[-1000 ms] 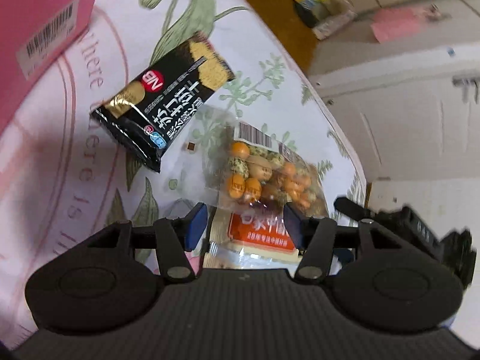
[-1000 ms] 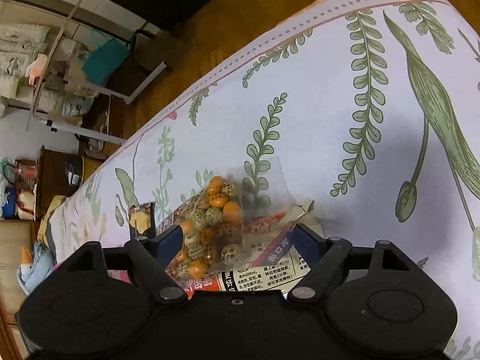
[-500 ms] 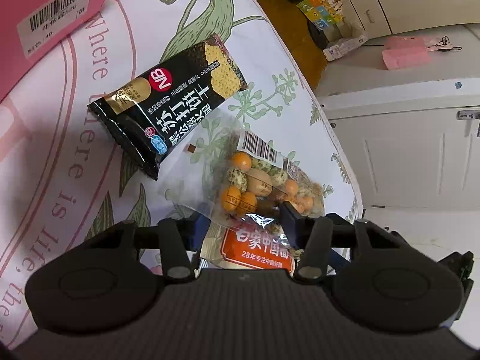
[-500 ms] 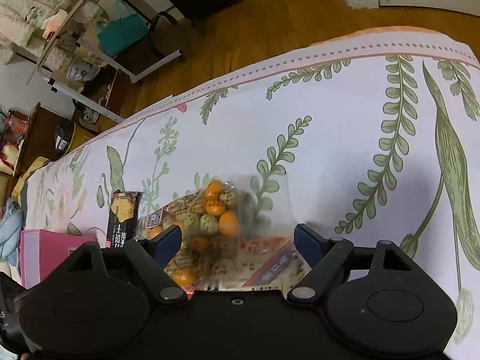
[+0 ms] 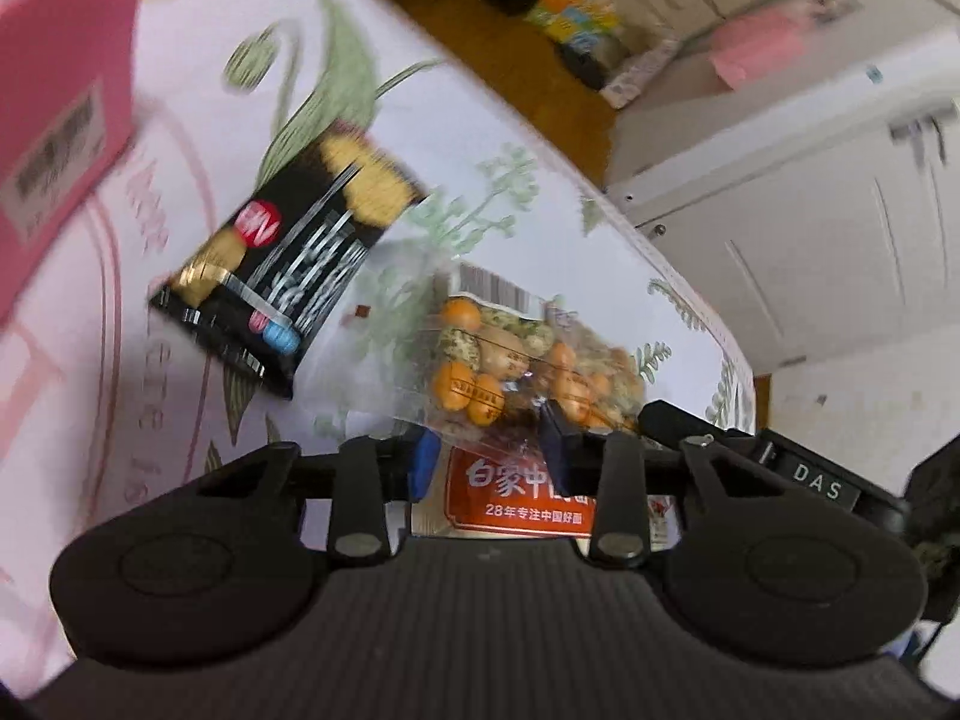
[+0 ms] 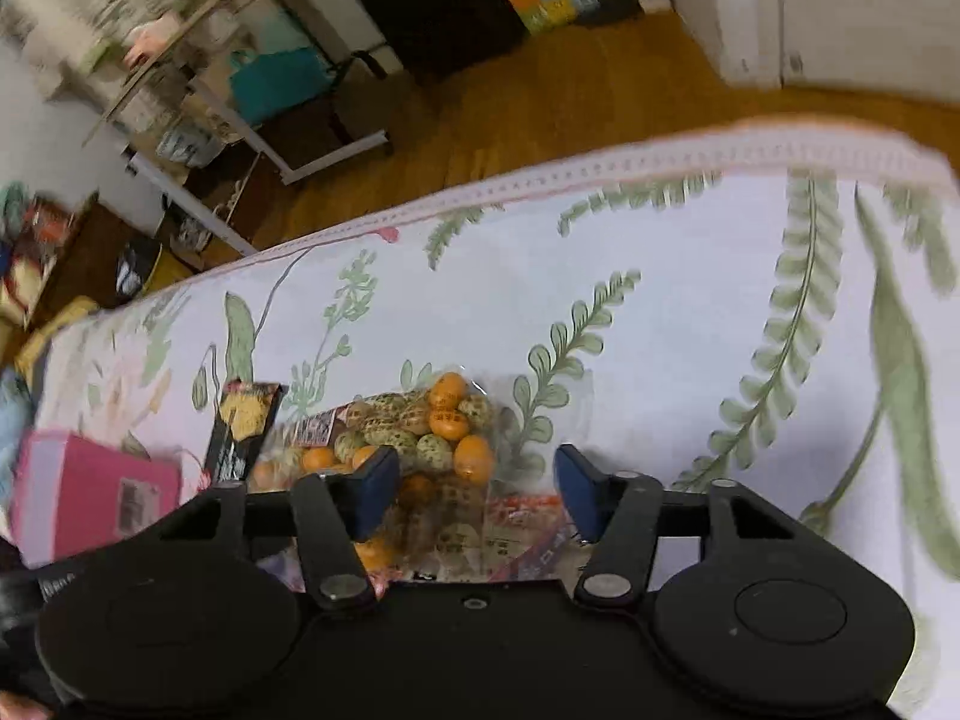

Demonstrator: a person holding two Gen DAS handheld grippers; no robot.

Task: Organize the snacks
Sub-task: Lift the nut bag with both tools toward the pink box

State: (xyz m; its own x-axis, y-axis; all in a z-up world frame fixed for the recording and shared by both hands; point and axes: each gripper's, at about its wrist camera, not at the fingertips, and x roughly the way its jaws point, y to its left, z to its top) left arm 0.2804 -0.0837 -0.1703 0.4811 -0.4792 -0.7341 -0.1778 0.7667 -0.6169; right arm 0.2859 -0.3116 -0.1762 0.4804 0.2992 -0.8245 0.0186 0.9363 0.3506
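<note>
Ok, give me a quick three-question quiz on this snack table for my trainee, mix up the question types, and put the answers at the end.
1. True or false: the black packet stands upright on the tablecloth.
2. What lies between the pads of the right claw? A) the clear bag B) a bottle C) nothing
3. Fill in: the pieces in the clear bag are orange and speckled ____.

Key
1. False, it lies flat.
2. A, the claw is open around the bag.
3. Green.
</note>
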